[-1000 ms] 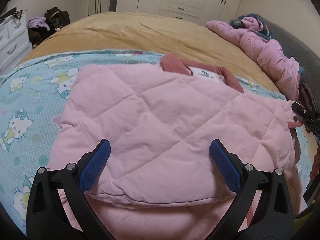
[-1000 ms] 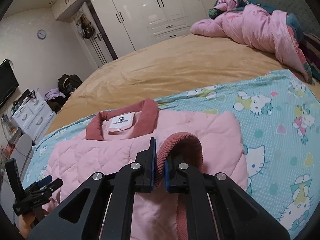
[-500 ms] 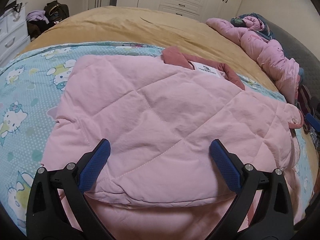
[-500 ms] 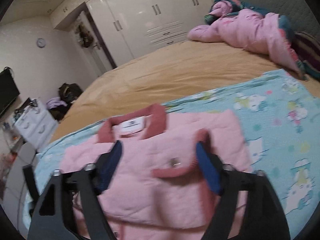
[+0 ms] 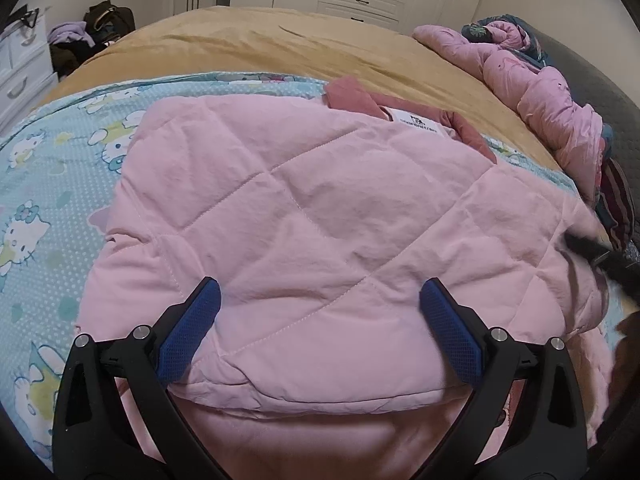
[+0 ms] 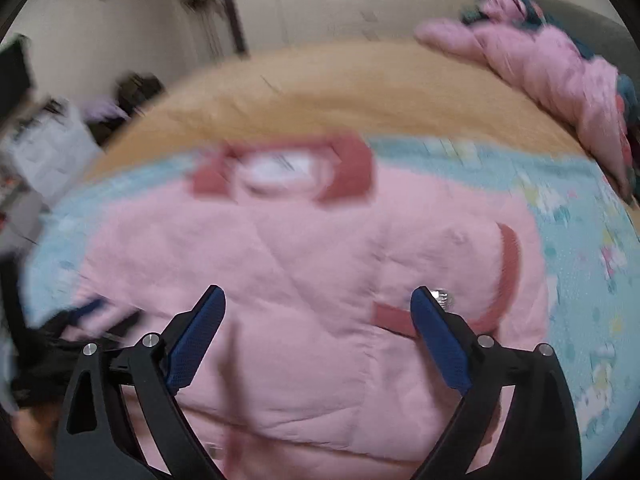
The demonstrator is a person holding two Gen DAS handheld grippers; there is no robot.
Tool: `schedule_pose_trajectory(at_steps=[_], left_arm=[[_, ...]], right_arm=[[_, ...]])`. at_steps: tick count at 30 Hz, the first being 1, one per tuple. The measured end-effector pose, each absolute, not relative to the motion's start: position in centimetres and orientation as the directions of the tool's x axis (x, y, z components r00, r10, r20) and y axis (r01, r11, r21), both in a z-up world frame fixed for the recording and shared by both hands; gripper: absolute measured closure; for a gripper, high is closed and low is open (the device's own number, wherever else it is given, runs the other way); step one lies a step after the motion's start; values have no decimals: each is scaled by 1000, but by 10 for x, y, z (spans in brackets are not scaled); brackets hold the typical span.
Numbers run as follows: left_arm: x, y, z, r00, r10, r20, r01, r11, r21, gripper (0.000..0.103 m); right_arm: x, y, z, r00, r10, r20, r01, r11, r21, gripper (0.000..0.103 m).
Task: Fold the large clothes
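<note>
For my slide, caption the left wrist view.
Open left tongs poised over a pink quilted jacket lying on a cartoon-print sheet.

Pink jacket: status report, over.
Left gripper open, right gripper open, both empty. Pink jacket partly folded on cartoon sheet. Nothing obstructing.

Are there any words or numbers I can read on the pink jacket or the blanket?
White neck label inside the collar of the pink quilted jacket: dark print, too small to read.
Same label in the right wrist view: blurred, unreadable.
Cartoon cat blanket: only pictures, no words I can make out.
Nothing else shows any readable text.
</note>
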State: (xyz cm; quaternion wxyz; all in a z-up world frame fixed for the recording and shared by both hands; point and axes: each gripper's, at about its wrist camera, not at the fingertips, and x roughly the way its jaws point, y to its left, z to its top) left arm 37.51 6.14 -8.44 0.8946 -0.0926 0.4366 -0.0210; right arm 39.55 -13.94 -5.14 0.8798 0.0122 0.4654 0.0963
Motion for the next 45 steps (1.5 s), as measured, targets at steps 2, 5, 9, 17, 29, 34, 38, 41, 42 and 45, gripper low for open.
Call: schedule_pose_trajectory(at_steps=[2, 5, 9, 17, 29, 34, 38, 41, 42, 45], left_arm=[[375, 59, -86, 615, -111, -781, -43, 984, -174, 9], [376, 55, -88, 613, -93, -785, -42, 988, -150, 9], [377, 55, -88, 613, -92, -785, -43, 988, -149, 9], [377, 57, -82, 613, -108, -782, -41, 985, -168, 9], [366, 51, -62, 622, -159, -767, -9, 978, -210, 9], [358, 53, -43, 652, -146, -744, -13, 979, -204, 9], [354, 51, -29, 672, -140, -727, -17, 979, -203, 9], [351, 48, -20, 682, -136, -718, -9, 981, -195, 9], [350, 47, -17, 685, -130, -717, -9, 982, -187, 9], [346, 48, -11, 693, -117, -711, -17, 984, -178, 9]], right_arm=[[401, -136, -70, 535, 168, -828, -171, 981, 89, 9], [404, -135, -81, 545, 179, -819, -159, 981, 109, 5], [400, -132, -81, 561, 171, -810, -149, 983, 104, 5], [375, -161, -45, 639, 245, -729, -92, 965, 244, 5], [360, -173, -19, 679, 289, -675, -57, 937, 345, 4], [356, -171, -10, 684, 295, -667, -72, 937, 341, 4], [351, -172, -3, 694, 303, -654, -74, 933, 353, 4], [346, -173, 4, 703, 310, -640, -82, 929, 360, 4], [344, -174, 8, 708, 316, -631, -90, 927, 363, 4], [337, -177, 20, 729, 318, -605, -104, 926, 362, 4]])
